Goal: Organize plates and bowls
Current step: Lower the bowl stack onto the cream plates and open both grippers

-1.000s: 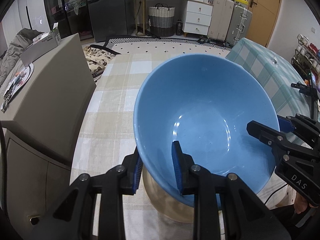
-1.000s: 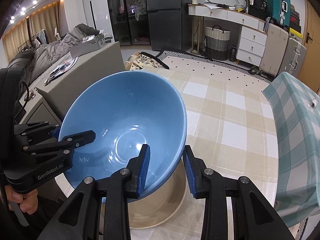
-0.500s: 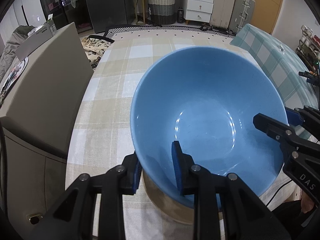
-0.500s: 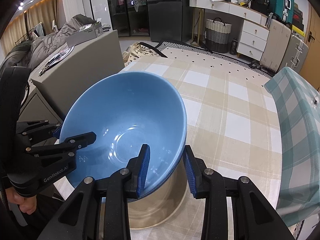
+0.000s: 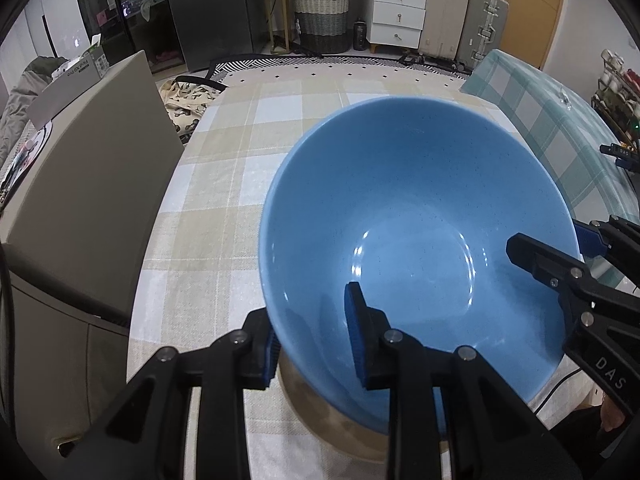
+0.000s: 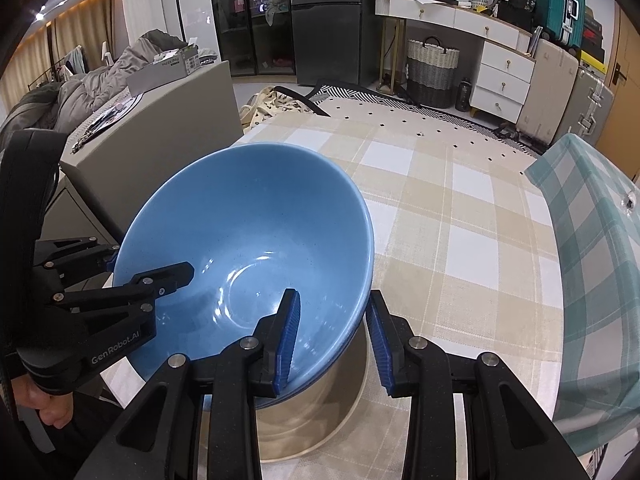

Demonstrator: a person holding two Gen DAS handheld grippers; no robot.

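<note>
A large blue bowl [image 5: 420,240] fills the middle of both views [image 6: 248,240]. My left gripper [image 5: 312,336] is shut on its near left rim, one finger inside and one outside. My right gripper [image 6: 332,336] is shut on the opposite rim the same way; it also shows at the right of the left wrist view [image 5: 560,264]. The bowl sits just over a beige bowl [image 6: 320,412] on the checked tablecloth; whether they touch is hidden. The beige bowl peeks out under the blue one in the left wrist view [image 5: 320,412].
The table carries a beige checked cloth [image 5: 224,200] with bare cloth beyond the bowls. A grey cabinet [image 5: 80,184] stands close on the left. A chair with a teal checked cover [image 6: 592,248] stands on the right. Drawers and a basket [image 5: 320,20] are far back.
Both grippers have lowered the blue bowl a little toward the beige bowl and levelled it slightly. Both grips on the rim are unchanged.
</note>
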